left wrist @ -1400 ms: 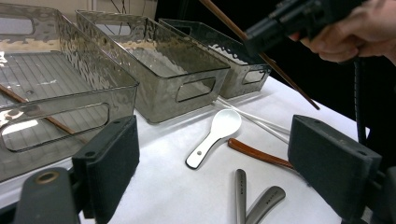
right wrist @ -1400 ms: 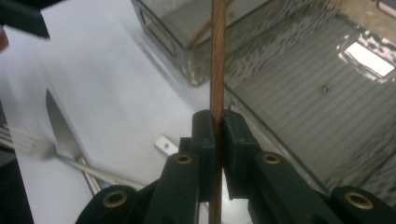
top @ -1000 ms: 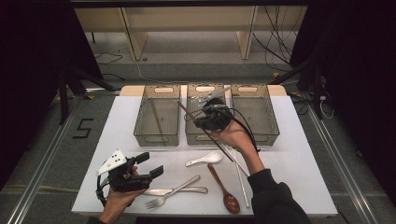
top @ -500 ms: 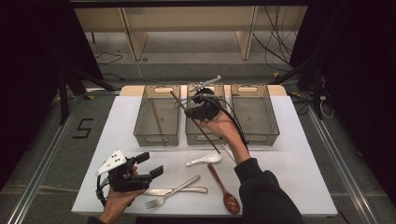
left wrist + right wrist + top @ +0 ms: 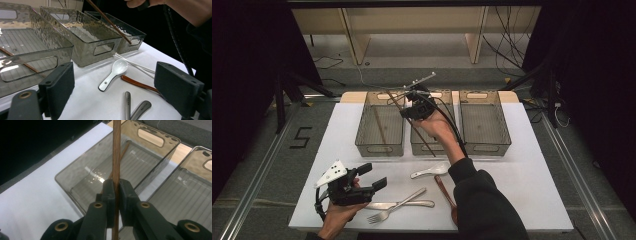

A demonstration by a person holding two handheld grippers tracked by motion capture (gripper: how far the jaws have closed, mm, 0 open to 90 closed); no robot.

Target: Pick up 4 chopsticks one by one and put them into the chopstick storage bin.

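the right gripper (image 5: 412,102) is clenched on a brown chopstick (image 5: 115,155), held above the far end of the middle bin (image 5: 432,145) and slanting toward the left bin (image 5: 379,142), where 1 more chopstick (image 5: 379,131) lies. the left gripper (image 5: 371,176) hovers released near the left, beside a fork (image 5: 394,207), knife (image 5: 404,204) and white spoon (image 5: 432,170).

Grey floor (image 5: 422,62) – cables trailing, wooden shelf legs (image 5: 353,37) at back, dark curtains (image 5: 247,75) either side.
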